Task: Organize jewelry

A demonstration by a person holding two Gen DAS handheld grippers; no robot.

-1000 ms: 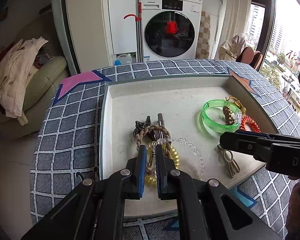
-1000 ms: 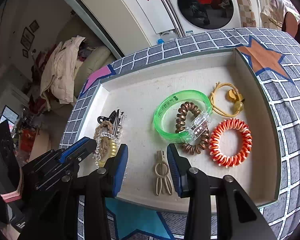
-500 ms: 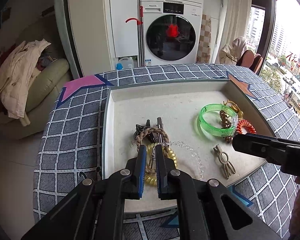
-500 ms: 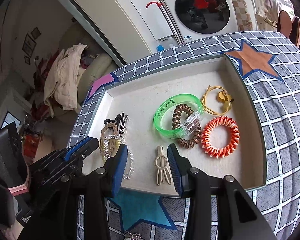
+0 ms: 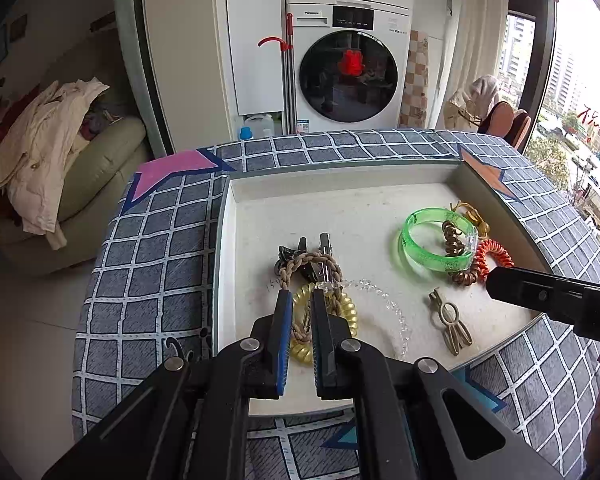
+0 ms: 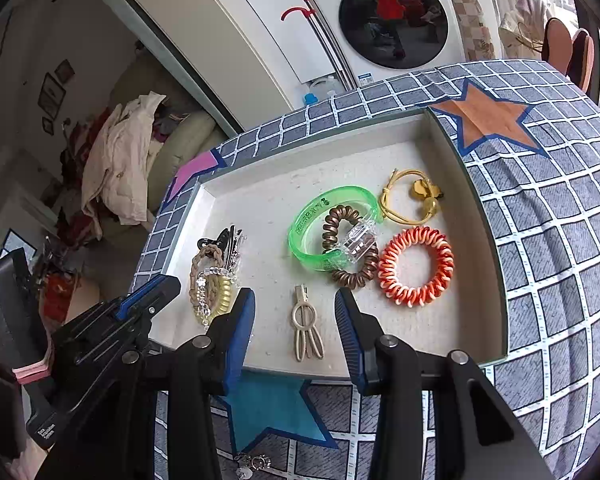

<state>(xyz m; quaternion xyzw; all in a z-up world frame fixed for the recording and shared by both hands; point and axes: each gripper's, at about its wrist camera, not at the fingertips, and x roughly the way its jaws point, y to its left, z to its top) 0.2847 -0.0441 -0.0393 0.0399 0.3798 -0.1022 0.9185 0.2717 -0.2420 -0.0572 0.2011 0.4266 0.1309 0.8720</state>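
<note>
Centrally, the left gripper (image 5: 301, 306) is being held with its jaws narrowed to a slim gap, nothing being gripped between them; beyond its blue-padded tips a cluster of jewelry is lying near the left wall of the tray (image 5: 225, 240). Within that cluster a braided tan cord bracelet (image 5: 296, 268) is being overlapped by a yellow spiral hair tie (image 5: 346, 312) and a clear beaded bracelet (image 5: 384, 300), with dark hair clips (image 5: 300, 248) lying at its far end. The right gripper (image 6: 295, 312) is being held with its jaws spread wide, empty, above the tray's near edge; a beige hair clip (image 6: 306, 326) is lying flat on the tray floor in line with the gap between them. Farther out, a green translucent bangle (image 6: 320, 216) is resting against a bronze spiral hair tie (image 6: 350, 248), with a clear clasp piece (image 6: 358, 240) lying across both. An orange-and-white spiral hair tie (image 6: 416, 266) is lying just beside these, and a yellow elastic with gold beads (image 6: 410, 200) is lying near the right wall. The tray is being supported by a grey checked tablecloth (image 6: 560, 220) printed with coloured stars.
</note>
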